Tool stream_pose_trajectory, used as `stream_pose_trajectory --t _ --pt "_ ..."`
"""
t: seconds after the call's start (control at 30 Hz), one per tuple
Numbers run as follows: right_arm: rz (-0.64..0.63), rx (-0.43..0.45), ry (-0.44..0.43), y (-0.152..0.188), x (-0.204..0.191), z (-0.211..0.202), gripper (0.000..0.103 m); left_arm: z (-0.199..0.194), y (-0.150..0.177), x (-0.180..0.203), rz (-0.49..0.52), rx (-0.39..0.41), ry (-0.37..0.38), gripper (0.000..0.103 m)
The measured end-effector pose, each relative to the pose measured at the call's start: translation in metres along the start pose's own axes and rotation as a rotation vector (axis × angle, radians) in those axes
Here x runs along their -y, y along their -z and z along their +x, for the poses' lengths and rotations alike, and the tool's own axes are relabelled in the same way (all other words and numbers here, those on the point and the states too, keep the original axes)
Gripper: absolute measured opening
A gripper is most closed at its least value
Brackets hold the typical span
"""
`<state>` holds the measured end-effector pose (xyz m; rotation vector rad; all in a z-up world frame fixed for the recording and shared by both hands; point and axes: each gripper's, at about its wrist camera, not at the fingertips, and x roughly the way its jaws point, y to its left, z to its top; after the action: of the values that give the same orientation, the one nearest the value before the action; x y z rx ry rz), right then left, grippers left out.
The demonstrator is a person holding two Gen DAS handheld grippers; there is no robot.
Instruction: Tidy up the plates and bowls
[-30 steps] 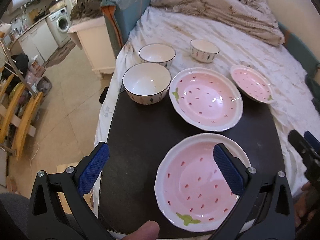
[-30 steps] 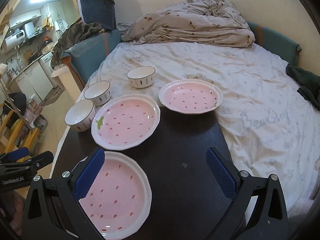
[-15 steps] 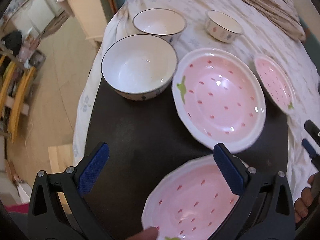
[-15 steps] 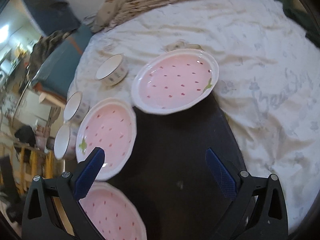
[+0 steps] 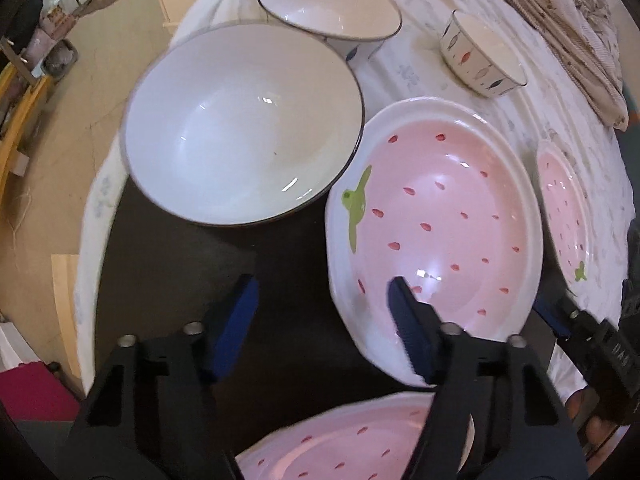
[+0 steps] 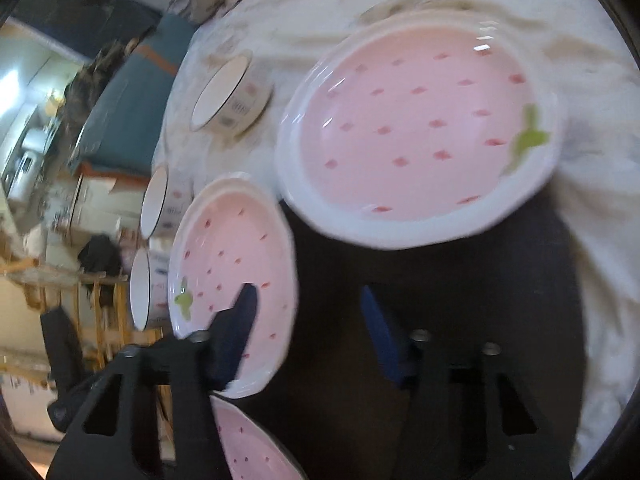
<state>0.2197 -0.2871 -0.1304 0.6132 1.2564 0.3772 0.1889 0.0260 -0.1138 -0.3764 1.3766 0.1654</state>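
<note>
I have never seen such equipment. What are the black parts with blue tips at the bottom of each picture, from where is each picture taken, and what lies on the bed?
No robot is here. A person holds a hand tool in each hand, and each tool has a two-finger claw with a camera that looks forward along the fingers. One picture comes from the left claw, the other from the right claw. Both claws have just been closing partway, but nothing is between their blue pads, so nothing is held.

On a dark mat on the bed lie three pink strawberry plates: the middle plate, the far plate and the near plate. Beside them stand the large white bowl, a second bowl and a small patterned bowl.
</note>
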Motion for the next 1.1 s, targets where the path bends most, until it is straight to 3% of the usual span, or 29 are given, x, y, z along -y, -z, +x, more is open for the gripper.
stream_pose_trajectory --t 0.17,0.3,0.4,0.7,0.8,1.1 --pt "-0.064 -0.069 0.010 0.004 -0.010 0.024 0.031 0.012 -0.002 0.001 0.002 -0.016 0.014 0.044" --pt "-0.074 -0.098 0.001 0.006 -0.011 0.034 0.011 0.014 -0.005 0.007 0.010 -0.036 0.065 0.020" --pt "-0.116 -0.092 0.033 0.006 -0.019 0.034 0.011 0.015 -0.008 0.012 0.020 -0.049 0.056 0.020" --pt "-0.040 -0.124 0.028 0.009 0.001 0.021 0.011 0.018 -0.005 0.030 0.089 -0.102 0.055 0.022" --pt "-0.052 -0.136 0.030 0.006 0.001 0.022 0.012 0.013 -0.015 0.029 0.106 -0.060 0.015 0.023" --pt "-0.020 -0.099 0.025 -0.004 0.006 0.029 0.011 0.024 -0.030 0.031 0.099 -0.071 0.029 0.028"
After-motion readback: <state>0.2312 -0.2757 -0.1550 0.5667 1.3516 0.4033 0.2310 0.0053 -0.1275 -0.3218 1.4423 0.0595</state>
